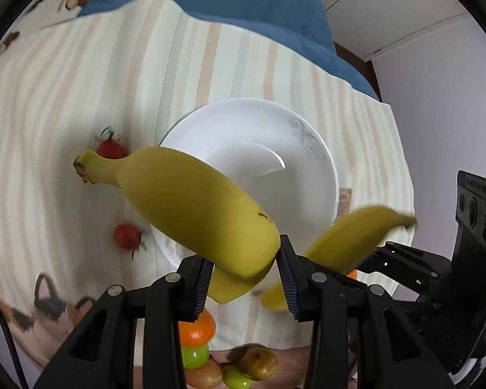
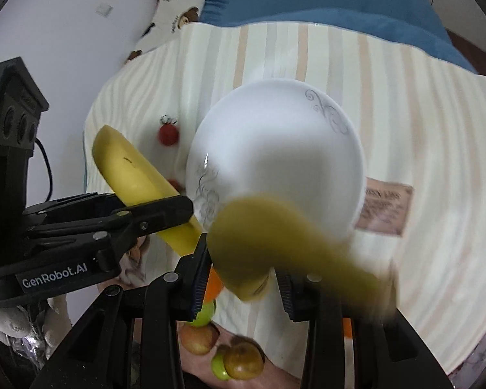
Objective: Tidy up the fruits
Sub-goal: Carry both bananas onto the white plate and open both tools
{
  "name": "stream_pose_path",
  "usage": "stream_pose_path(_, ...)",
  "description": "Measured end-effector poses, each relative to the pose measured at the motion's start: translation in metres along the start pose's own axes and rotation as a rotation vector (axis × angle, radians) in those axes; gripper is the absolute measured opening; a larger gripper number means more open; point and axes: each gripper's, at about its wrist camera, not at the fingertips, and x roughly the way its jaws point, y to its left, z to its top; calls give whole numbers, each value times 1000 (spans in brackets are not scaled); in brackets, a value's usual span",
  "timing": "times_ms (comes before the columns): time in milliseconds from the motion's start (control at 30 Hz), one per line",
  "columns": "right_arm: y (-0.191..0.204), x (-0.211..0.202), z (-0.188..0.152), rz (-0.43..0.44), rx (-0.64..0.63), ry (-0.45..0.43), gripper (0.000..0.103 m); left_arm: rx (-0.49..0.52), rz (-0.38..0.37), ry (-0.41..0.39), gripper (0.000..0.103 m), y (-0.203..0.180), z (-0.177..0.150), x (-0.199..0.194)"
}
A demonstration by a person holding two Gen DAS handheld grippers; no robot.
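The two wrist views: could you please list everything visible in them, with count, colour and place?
bananas: two, yellow, one gripped in each gripper above the plate.
plate: one, white with grey pattern, mid-cloth.
tomatoes: two, red, left of plate.
small fruits: several, orange, green, brown, at the near edge.
cloth: one, striped cream, under everything.
label: one, brown, right of plate.
blue fabric: one, behind.
left gripper: black, shut on a banana.
right gripper: black, likewise.
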Motion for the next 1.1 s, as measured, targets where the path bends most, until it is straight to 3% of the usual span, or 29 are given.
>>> stream_pose_path(300, -13, 30, 43, -44, 40, 22, 38, 19, 6, 54, 35, -7, 36, 30)
stream_pose_path(867, -23, 45, 44, -116, 33, -37, 40, -43, 11, 137, 36, 2, 40, 53)
stream_pose_path(900, -20, 43, 41, -111, 34, -42, 42, -50, 20, 137, 36, 1, 41, 51)
stream_pose_path(1000, -24, 32, 37, -110, 60, -60, 71, -39, 51, 110, 38, -3, 43, 40)
stream_pose_path(1033, -25, 28, 36, -102, 66, -66, 77, -37, 58, 102, 39, -3, 43, 37)
stream_pose_path(1100, -28, 21, 32, -107, 75, -75, 77, -28, 69, 86, 53, -4, 42, 30)
